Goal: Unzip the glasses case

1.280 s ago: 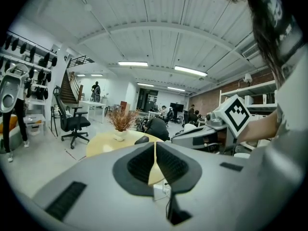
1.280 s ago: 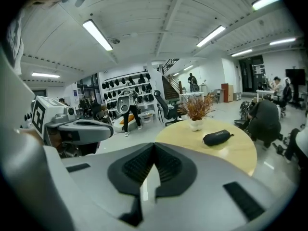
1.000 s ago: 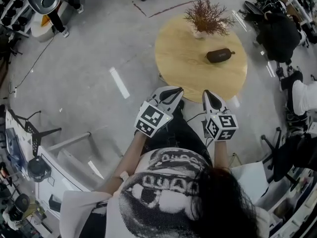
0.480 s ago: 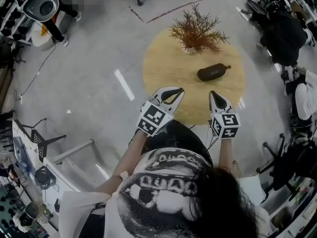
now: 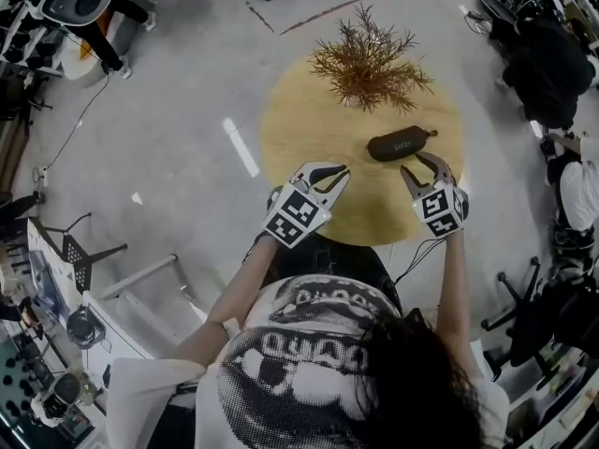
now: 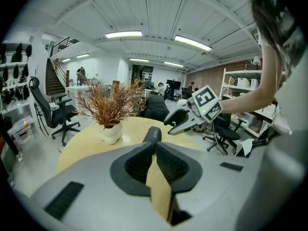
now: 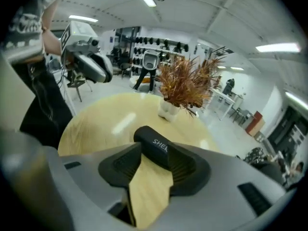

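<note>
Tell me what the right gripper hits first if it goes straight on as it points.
Most likely the black glasses case, dead ahead of the right gripper, whose jaws are opening with nothing gripped yet; how near it is stays unclear.

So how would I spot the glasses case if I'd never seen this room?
Find the round wooden table on the grey floor. Two things sit on it: a dried plant and, apart from it, the glasses case. It is the small, dark, rounded oblong lying flat.
</note>
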Tool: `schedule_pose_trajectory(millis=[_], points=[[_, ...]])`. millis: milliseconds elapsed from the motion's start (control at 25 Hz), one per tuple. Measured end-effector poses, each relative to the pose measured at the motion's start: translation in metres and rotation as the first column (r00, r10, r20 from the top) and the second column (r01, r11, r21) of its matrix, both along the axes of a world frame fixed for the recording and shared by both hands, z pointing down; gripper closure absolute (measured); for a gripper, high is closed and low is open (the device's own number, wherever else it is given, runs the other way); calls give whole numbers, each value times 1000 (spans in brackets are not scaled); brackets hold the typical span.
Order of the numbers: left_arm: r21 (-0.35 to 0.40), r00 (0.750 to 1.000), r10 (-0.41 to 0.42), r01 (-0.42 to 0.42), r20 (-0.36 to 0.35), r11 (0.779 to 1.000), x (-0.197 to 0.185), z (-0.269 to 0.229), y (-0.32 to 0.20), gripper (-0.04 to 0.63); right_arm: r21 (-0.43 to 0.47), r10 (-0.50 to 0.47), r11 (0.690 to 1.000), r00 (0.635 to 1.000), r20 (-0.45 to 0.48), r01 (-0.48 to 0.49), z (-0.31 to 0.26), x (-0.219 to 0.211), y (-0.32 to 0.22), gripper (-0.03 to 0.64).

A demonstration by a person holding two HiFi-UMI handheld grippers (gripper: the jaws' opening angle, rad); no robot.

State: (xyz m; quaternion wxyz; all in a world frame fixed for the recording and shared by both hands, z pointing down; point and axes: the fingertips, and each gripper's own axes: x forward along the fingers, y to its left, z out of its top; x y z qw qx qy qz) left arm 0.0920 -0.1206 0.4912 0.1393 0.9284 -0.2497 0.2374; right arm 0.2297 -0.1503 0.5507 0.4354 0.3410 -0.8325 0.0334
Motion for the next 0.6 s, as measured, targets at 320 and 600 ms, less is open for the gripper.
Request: schedule_pose_trajectory(millis=[320, 600], points=[[-24, 986, 105, -103, 128, 994, 17, 48, -22, 574, -179, -448, 891, 869, -208, 417, 39, 0, -26, 348], [-58, 929, 256, -249, 268, 967, 26, 91, -30, 480, -302, -617, 784, 738, -274, 543, 57, -4, -39, 318]])
